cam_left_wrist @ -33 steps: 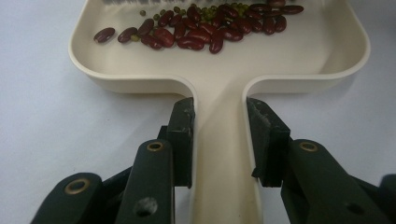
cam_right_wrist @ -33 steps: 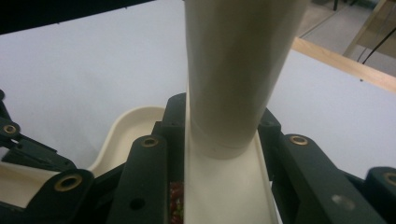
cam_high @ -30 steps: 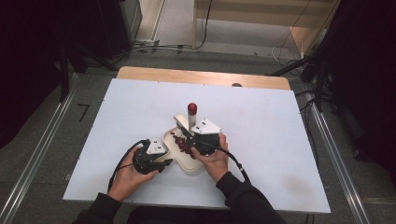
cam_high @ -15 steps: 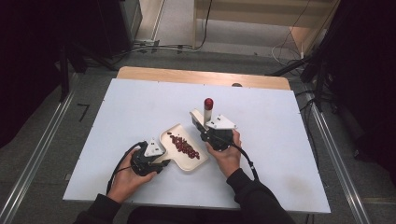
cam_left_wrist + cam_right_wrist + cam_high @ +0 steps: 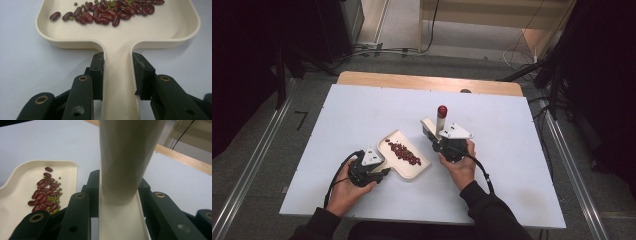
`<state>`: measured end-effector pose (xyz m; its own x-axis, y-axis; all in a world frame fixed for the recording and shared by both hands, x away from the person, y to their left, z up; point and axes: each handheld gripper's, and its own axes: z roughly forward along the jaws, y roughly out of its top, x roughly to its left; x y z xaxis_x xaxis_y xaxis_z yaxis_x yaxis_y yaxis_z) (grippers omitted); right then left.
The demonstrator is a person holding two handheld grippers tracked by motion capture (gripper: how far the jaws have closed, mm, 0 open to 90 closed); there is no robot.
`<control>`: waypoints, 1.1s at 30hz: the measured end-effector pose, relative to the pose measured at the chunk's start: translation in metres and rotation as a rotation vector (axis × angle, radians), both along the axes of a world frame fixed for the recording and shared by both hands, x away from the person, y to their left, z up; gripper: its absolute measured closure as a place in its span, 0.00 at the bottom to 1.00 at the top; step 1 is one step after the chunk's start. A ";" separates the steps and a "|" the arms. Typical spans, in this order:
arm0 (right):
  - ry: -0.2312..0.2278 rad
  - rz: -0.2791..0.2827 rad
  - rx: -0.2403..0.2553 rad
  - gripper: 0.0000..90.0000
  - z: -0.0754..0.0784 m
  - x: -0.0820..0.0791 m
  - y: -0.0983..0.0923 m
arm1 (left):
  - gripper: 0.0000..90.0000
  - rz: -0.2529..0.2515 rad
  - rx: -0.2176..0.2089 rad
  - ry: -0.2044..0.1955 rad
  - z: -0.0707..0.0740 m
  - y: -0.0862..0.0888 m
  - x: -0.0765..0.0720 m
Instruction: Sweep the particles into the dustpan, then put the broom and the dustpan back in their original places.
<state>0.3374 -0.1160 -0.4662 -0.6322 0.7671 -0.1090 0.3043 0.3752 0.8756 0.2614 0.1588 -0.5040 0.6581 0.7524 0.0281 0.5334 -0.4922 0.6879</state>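
Note:
A cream scoop-shaped tray (image 5: 418, 170) lies on the white table with dark red kidney beans (image 5: 404, 152) and small green beans in it. My left gripper (image 5: 383, 170) is shut on the tray's handle (image 5: 117, 100), a pad pressing each side. Beans (image 5: 107, 12) lie across the tray's far part. My right gripper (image 5: 438, 141) is shut on the flat cream base of a tool with an upright cream tube (image 5: 127, 152) and a red cap (image 5: 442, 110). It stands right of the tray (image 5: 15, 187), apart from it.
The white tabletop (image 5: 362, 110) has a wooden strip (image 5: 412, 81) along its far edge. Metal rails (image 5: 567, 165) run along both sides on the floor. Cables and dark equipment lie beyond the table.
My right gripper has carried the red-capped tool from over the tray to the right, off the tray. The left gripper and tray have stayed put.

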 end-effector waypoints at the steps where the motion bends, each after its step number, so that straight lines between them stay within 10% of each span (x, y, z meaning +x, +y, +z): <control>1: 0.000 0.001 0.000 0.71 0.000 0.000 0.000 | 0.74 0.001 0.000 -0.001 0.000 0.000 0.000; 33: 0.015 -0.021 0.016 0.71 0.002 -0.002 -0.023 | 0.74 0.227 -0.058 -0.044 -0.006 0.019 0.003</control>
